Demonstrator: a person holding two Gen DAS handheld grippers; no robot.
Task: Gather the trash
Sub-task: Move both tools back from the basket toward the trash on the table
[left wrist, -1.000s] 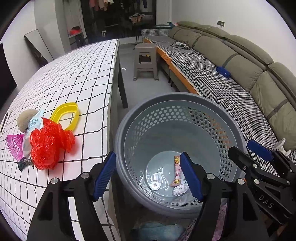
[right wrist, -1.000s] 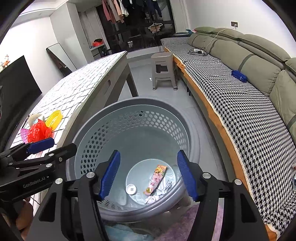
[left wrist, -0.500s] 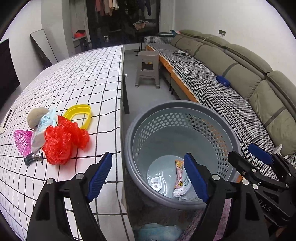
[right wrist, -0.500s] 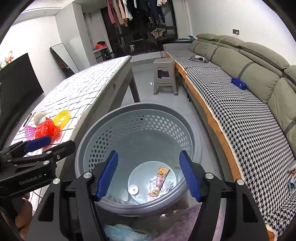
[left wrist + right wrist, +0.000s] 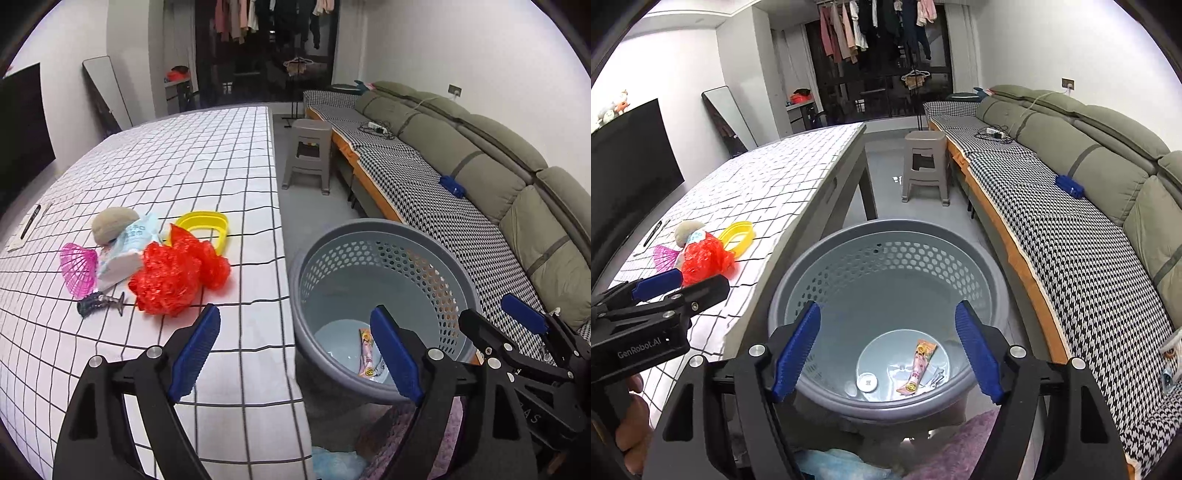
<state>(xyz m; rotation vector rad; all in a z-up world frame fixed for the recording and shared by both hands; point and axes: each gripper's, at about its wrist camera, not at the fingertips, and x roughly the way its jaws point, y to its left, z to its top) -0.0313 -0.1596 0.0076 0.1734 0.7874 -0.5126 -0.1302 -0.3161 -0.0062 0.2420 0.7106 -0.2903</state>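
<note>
Sitting at the far left of the tabletop (image 5: 229,155) is the trash pile: a pink mesh fan piece (image 5: 78,267), a small black clip thing (image 5: 99,302), a grey stone-like lump (image 5: 110,223), a white-blue wrapper (image 5: 127,249), a crumpled red plastic bag (image 5: 173,275) and a yellow plastic ring (image 5: 205,225), all bunched together. The left tool (image 5: 291,350) hangs over the tabletop edge, jaws opening with nothing between them. Just right of the tabletop, on the floor, is the grey perforated basket (image 5: 886,236), with a pink snack wrapper (image 5: 919,363) and a white round cap (image 5: 867,382) at its bottom. The right tool (image 5: 888,350) hangs above the basket, jaws opening too, holding nothing. A grey plastic stool (image 5: 925,166) and a long sofa (image 5: 1108,147) are further right.
</note>
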